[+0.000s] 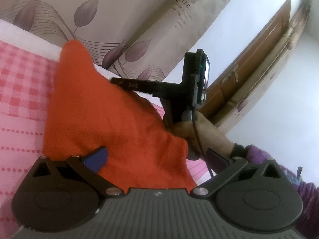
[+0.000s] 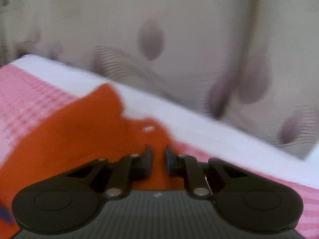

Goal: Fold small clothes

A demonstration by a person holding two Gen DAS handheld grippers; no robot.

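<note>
An orange garment lies bunched on the pink checked bed sheet. My left gripper is low over its near end with the jaws spread wide. The blue left pad touches the cloth's edge and the right pad stands clear of it. Further along the cloth, a gloved hand holds my right gripper, whose fingers reach into the fabric. In the blurred right wrist view the orange garment fills the narrow gap of my right gripper, which is shut on a fold.
A white band runs along the sheet's far edge. Behind it hangs a beige curtain with purple leaves. A wooden door and a white wall stand to the right. A purple sleeve shows beyond the gloved hand.
</note>
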